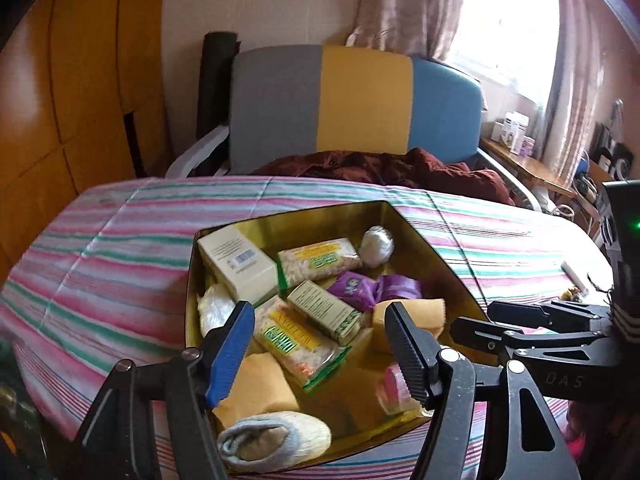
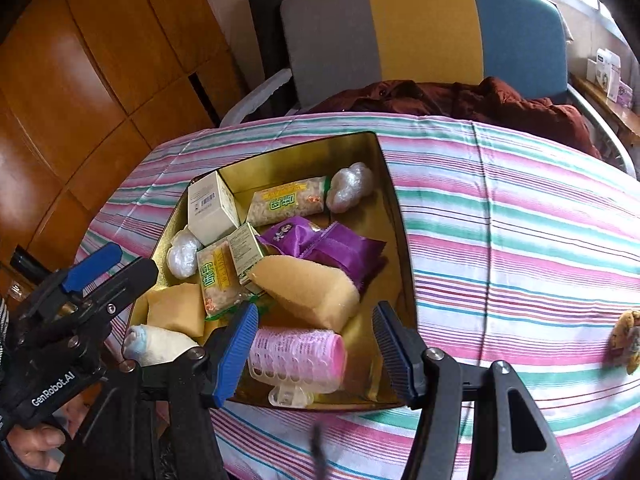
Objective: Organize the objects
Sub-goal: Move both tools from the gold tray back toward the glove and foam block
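Hovering above the gold metal tin [image 2: 390, 216] on the striped pink-green-white tablecloth [image 2: 520, 240], your right gripper [image 2: 316, 350] has its jaws spread apart with nothing between them; just below lies the pink plastic hair roller [image 2: 298, 356] at the tin's near edge. Your left gripper [image 1: 320, 350] is likewise spread wide and empty over the tin's near half. Inside the tin: a cream cardboard box [image 2: 210, 210], two clear-and-yellow snack packets [image 2: 286, 200], a purple foil pouch [image 2: 336, 246], yellow sponge wedges [image 2: 312, 294], a rolled white sock [image 2: 158, 346]. A small furry brown object [image 2: 624, 340] lies on the cloth, well apart to the right.
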